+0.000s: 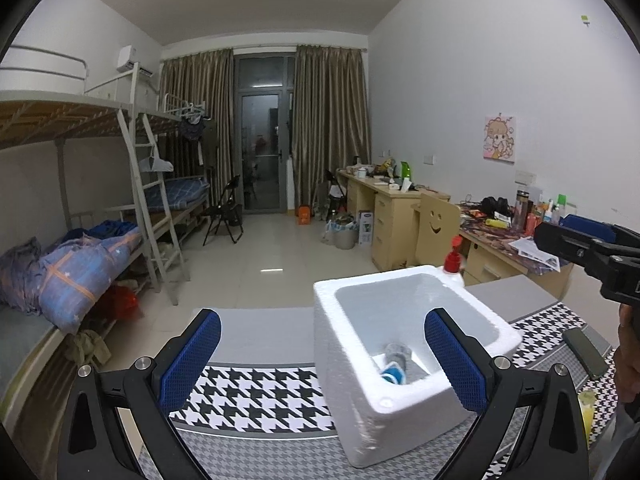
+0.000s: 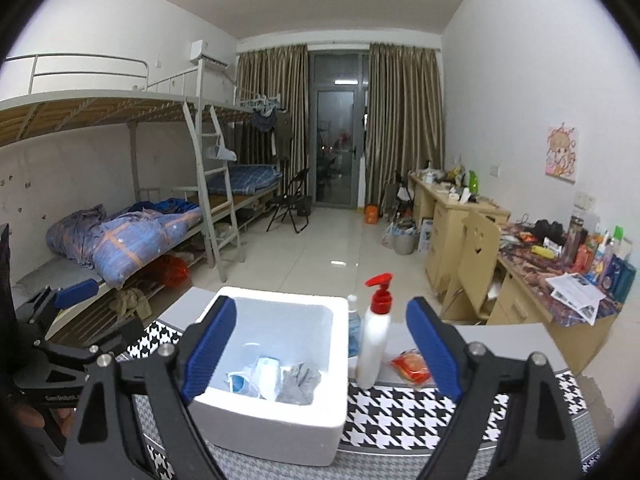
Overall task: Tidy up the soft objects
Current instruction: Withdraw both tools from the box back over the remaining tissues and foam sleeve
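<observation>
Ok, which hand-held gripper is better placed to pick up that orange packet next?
Right hand-held gripper: open, with the orange packet just ahead beside its finger. The left sits beyond the foam box.

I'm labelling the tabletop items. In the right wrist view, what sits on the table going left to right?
White foam box → clear bottle → white pump bottle with red top → orange-red packet.

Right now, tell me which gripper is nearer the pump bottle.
Right. The right gripper hovers open just before the pump bottle; the left gripper sits across the foam box.
</observation>
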{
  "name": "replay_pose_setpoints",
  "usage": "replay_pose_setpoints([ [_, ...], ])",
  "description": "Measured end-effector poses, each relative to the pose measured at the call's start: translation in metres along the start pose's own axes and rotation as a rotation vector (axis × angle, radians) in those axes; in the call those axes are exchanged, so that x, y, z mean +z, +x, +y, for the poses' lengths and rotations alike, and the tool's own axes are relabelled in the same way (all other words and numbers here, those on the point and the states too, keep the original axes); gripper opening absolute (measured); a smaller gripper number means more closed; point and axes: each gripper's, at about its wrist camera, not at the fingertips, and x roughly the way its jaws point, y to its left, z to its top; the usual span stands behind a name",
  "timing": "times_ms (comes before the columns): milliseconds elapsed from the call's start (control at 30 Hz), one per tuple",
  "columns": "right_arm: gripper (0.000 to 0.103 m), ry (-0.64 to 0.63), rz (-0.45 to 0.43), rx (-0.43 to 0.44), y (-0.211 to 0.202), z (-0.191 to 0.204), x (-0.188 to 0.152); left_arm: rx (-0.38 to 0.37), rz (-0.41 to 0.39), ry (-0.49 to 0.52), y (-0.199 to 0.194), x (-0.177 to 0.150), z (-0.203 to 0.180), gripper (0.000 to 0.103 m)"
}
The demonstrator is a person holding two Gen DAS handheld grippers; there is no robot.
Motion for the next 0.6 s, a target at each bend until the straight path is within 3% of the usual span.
replay_pose_setpoints([
  [600, 0.094, 0.041, -0.043, -0.066, -0.047, -0.026, -0.019, -0.123, -0.044, 0.042, -0.035, 0.0, -0.043, 0.102],
])
